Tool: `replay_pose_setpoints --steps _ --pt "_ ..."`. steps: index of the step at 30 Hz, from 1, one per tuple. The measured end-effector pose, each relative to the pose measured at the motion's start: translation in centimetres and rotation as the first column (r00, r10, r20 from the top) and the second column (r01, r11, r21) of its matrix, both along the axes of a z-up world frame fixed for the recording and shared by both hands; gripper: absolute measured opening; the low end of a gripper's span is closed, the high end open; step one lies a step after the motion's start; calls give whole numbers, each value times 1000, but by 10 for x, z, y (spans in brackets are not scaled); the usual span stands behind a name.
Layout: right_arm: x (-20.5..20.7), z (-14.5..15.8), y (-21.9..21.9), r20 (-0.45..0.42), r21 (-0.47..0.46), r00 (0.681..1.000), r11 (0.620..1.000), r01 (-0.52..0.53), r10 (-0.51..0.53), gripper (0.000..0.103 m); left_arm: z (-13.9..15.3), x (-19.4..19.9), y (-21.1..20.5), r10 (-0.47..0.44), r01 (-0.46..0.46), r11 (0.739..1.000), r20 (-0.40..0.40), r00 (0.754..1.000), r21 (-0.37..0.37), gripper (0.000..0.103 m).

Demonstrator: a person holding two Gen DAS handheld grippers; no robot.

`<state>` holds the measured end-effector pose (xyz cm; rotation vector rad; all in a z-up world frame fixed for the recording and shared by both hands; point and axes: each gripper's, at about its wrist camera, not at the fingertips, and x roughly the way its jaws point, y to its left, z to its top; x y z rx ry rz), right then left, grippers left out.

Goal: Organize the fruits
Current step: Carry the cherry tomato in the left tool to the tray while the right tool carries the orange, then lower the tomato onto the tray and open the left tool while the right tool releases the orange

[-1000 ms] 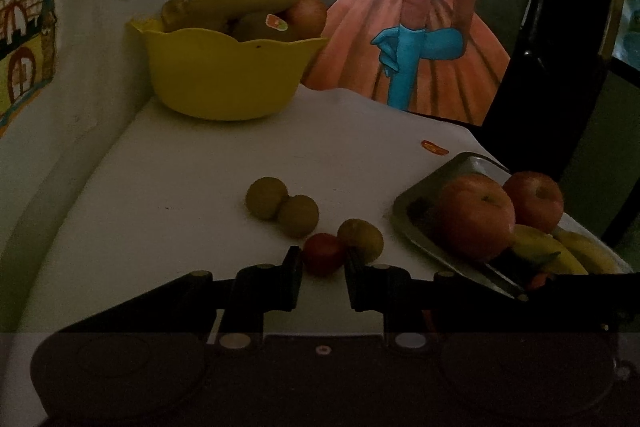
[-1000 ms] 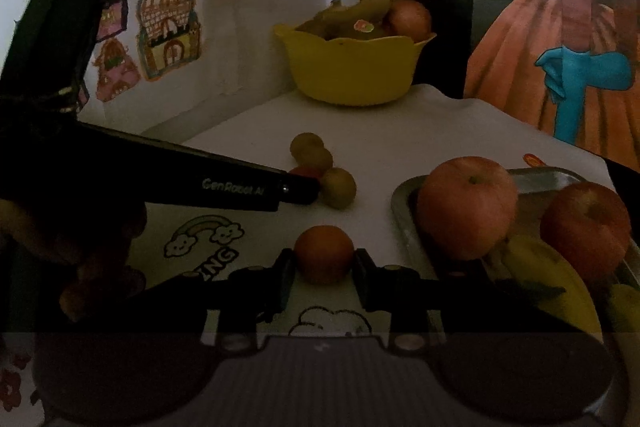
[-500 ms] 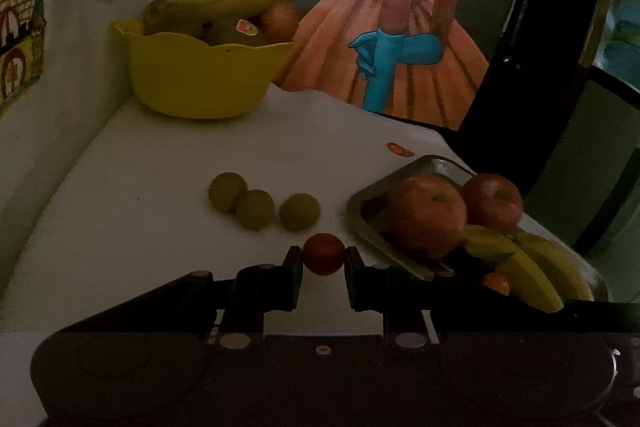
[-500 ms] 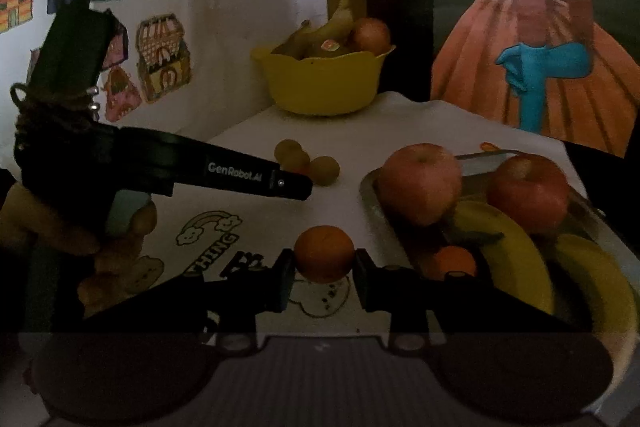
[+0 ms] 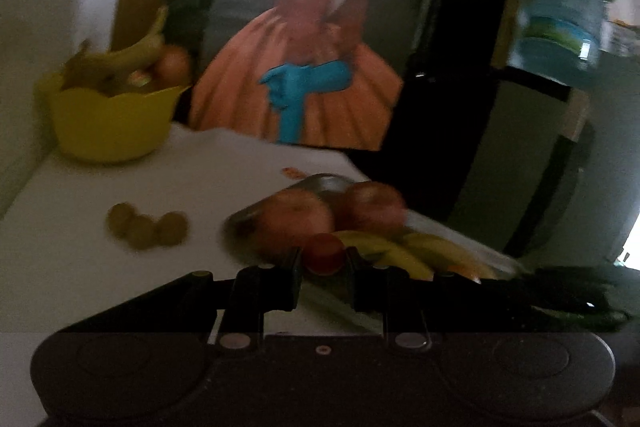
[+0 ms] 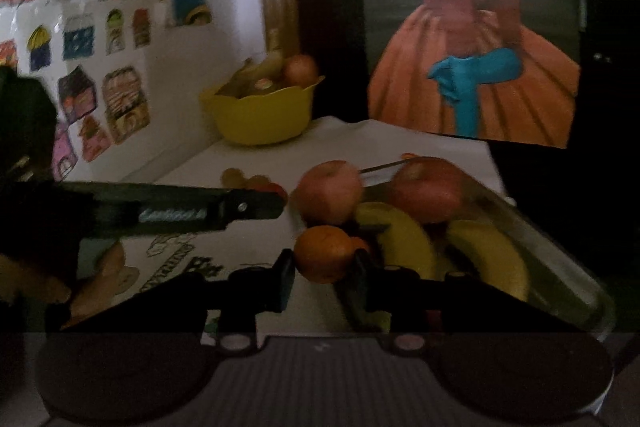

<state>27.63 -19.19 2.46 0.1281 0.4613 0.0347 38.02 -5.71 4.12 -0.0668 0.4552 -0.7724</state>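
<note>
Low in the middle of the left wrist view, the left hand-held gripper (image 5: 323, 261) pinches a small red fruit (image 5: 323, 253) between its narrow-set fingers, right in front of the near edge of the metal tray (image 5: 320, 183). That tray sits at centre right on the white worktop (image 5: 120, 267) and carries two apples (image 5: 298, 219) and several bananas (image 5: 384, 247). Three small greenish-brown fruits (image 5: 146, 227) lie touching in a row at left of centre on the worktop, well apart from the yellow bowl (image 5: 108, 123) in the upper left, which is filled with bananas and round fruit. Low at centre in the right wrist view, the right hand-held gripper (image 6: 325, 267) clamps an orange (image 6: 325, 253) just beside the tray's near left corner, with the left tool's black finger (image 6: 256, 205) reaching in from the left edge of the frame. Both views are blurred
</note>
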Motion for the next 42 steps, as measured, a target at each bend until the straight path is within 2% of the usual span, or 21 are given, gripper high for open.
replay_pose_setpoints --steps 5,16,30,42 --pt "-14 0 -20 11 4 998 998 62 -62 36 1 -16 -12 -48 48 998 25 999 -28 24" --pt "-26 -7 -54 4 24 985 984 175 -175 36 -16 -30 -44 -127 125 990 22 992 59 24" --pt "-13 -15 -58 -13 25 984 983 180 -180 36 -22 -29 -55 -124 121 986 23 992 114 24" --pt "-4 -20 -58 -20 29 985 984 175 -174 36 -24 -24 -58 -122 121 985 -5 993 125 25"
